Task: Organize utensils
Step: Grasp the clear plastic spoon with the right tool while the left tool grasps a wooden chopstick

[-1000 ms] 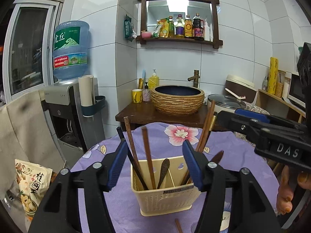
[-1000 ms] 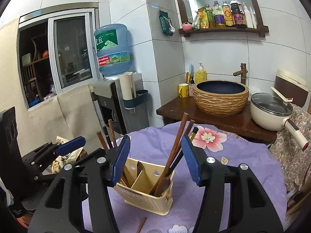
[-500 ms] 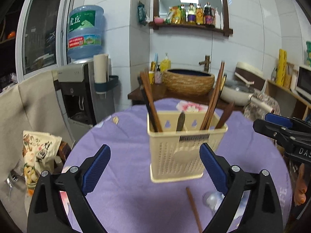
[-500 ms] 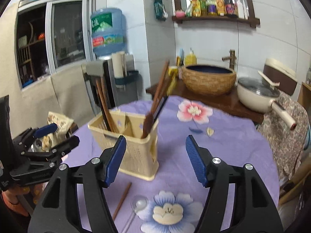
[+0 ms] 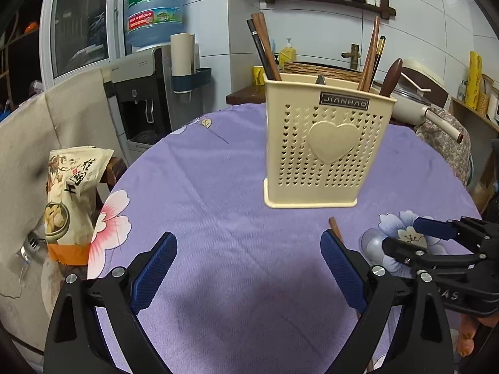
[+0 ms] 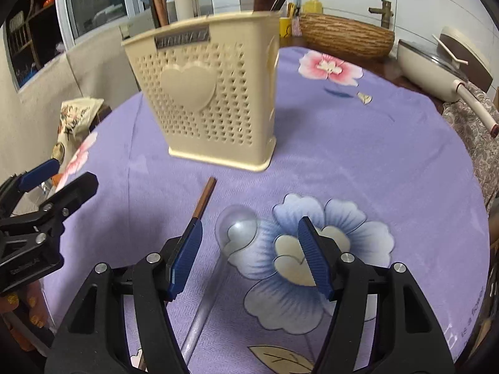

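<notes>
Blue-padded right gripper [image 6: 249,249]: jaws partly apart, nothing clamped, tips low over the purple flowered tablecloth [image 6: 358,143]. Between its pads lies a clear plastic spoon [image 6: 237,226], bowl forward, pale handle running back beneath the frame. Just outside its left pad lies a brown wooden chopstick [image 6: 204,198].

Blue-padded left gripper [image 5: 248,268]: jaws spread wide, empty, only bare cloth between the pads. The same chopstick shows just beyond its right pad.

Ahead of both grippers stands a cream perforated plastic utensil holder [image 6: 212,93] with a raised heart, already holding dark chopsticks and wooden spoons upright.

Risks, judged:
- The spoon is clear and lies flat, so the pads may close over it and pinch cloth instead.
- The chopstick sits close against the right gripper's left pad; closing there could nudge it or roll it away.
- The two grippers are near each other and could collide.
- A loaded holder may tip if bumped during insertion.

Writing:
- Holder plate: "JIANHAO".
- Right gripper body, seen from the left wrist view: letters ending "AS".
- Blue water bottle [image 5: 154,6] far ahead: Chinese characters, "TIGER HILL", a red band with "96000".
- Snack bag [image 5: 70,199] to the left: Chinese characters.
</notes>
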Demonstrator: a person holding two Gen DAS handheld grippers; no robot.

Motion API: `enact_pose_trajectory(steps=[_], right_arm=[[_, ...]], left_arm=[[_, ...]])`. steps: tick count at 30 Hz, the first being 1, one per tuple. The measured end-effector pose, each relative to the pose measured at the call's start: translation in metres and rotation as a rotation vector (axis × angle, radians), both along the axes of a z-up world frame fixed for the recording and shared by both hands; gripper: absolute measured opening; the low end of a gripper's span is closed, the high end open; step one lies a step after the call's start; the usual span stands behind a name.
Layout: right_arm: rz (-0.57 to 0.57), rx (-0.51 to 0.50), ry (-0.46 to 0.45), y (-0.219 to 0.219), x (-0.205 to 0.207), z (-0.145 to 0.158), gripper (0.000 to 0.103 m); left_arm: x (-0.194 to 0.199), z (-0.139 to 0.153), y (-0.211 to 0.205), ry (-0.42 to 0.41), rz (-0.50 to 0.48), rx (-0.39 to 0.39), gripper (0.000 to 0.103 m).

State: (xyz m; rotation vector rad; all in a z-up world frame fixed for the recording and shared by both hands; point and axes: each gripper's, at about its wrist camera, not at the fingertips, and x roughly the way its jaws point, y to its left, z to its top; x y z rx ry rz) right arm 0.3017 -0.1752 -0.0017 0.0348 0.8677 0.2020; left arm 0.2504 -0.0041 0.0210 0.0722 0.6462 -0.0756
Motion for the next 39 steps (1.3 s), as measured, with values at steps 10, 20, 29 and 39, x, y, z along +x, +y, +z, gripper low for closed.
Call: enact_pose_trajectory(steps=[10,20,29,39], right_arm=[[-0.007,-0.036,0.076,0.017,0.017,-0.028,0.053],[-0.013,-0.017,0.057,0.011,0.021,-0.026,0.037],[-0.088,0.010,-0.001,-0.028,0.016,-0.002,0.037],[-0.126,0.027,0.002,-0.052,0.010,-0.003,0.037]], left_arm=[[-0.001,-0.005,0.001,0.016,0.004,0.001,0.091],[0.004,-0.015,-0.015,0.048,-0.060,0.013,0.084],[0.020,-0.025,-0.052,0.139,-0.208,-0.035,0.054],[0.051,-0.048,-0.090,0.242,-0.242,-0.022,0.024]])
